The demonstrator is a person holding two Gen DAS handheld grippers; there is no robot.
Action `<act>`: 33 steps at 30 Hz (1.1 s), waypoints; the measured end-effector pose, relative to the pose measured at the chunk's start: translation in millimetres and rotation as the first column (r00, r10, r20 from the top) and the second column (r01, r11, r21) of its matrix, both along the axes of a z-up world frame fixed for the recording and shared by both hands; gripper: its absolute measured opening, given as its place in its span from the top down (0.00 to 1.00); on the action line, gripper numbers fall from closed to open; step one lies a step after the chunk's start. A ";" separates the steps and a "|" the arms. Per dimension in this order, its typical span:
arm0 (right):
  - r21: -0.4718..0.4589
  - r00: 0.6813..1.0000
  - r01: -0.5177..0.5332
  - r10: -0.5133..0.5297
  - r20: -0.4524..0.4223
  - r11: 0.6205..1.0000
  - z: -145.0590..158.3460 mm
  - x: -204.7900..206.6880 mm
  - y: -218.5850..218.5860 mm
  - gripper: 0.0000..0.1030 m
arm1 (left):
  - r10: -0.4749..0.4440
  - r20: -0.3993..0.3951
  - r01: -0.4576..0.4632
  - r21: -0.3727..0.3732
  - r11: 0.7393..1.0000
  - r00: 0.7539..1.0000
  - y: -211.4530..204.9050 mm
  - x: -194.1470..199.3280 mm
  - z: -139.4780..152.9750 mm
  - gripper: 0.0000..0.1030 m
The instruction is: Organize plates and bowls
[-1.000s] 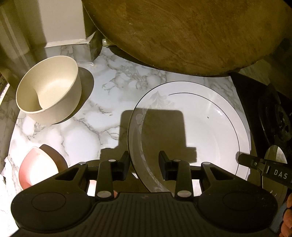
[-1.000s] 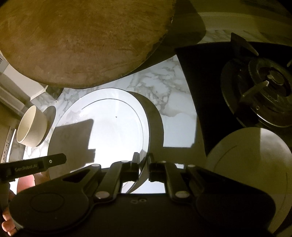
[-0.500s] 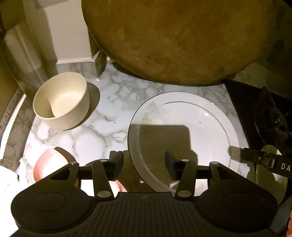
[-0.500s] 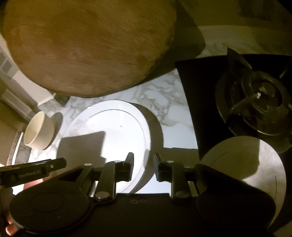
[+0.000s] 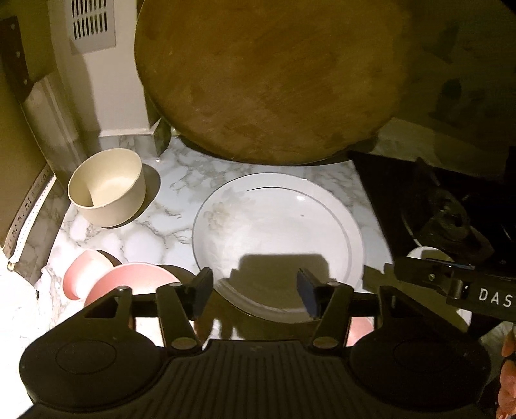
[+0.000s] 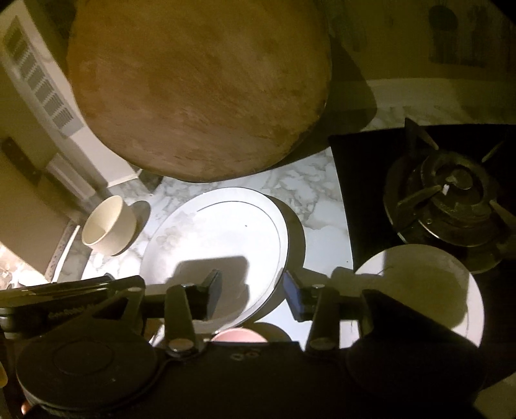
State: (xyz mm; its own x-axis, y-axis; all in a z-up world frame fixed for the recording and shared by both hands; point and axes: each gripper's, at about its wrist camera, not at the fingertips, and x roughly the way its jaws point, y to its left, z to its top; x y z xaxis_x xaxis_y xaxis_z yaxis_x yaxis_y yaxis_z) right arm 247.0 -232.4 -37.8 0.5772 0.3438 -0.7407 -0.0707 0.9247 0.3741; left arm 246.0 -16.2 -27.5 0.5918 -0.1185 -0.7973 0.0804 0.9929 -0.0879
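A large white plate (image 5: 277,238) with a thin dark ring lies flat on the marble counter (image 5: 154,222); it also shows in the right wrist view (image 6: 216,245). My left gripper (image 5: 254,295) is open above the plate's near rim, holding nothing. My right gripper (image 6: 253,295) is open over the plate's right rim, empty. A cream bowl (image 5: 106,190) stands at the left, also visible in the right wrist view (image 6: 108,225). A pink plate (image 5: 129,277) and a pink bowl (image 5: 80,277) sit at the near left. A smaller white plate (image 6: 429,283) rests at the right.
A big round wooden board (image 5: 267,77) leans at the back above the plates. A black gas hob with a burner (image 6: 445,199) takes up the right side. A wall with a vent (image 5: 92,25) and a cleaver (image 5: 35,96) stand at the left.
Both grippers opened wider and drew back and up from the large white plate, which stays flat on the counter. The pink plate came into view.
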 end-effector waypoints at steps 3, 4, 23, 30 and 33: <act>0.003 1.000 -0.011 0.011 0.021 1.000 7.1 -11.3 -4.1 0.53 | -0.017 0.016 0.018 -0.007 1.000 1.000 -8.3 -11.5 6.1 0.43; 0.002 0.999 -0.014 0.014 0.031 1.000 9.8 -15.5 -5.5 0.51 | -0.020 0.021 0.021 -0.011 1.000 1.000 -10.6 -15.4 7.9 0.43; -0.027 0.989 0.000 0.004 0.145 1.000 33.5 -87.5 -43.7 0.07 | -0.091 0.118 0.096 -0.038 0.995 0.989 -57.1 -82.4 26.2 0.27; -0.058 0.980 0.023 -0.011 0.200 0.998 35.0 -107.4 -62.6 0.02 | -0.133 0.162 0.144 -0.055 0.988 0.978 -76.8 -93.7 20.5 0.22; -0.069 0.979 0.042 -0.028 0.201 0.997 31.5 -113.5 -74.8 0.01 | -0.149 0.145 0.162 -0.077 0.984 0.978 -85.8 -92.3 13.2 0.22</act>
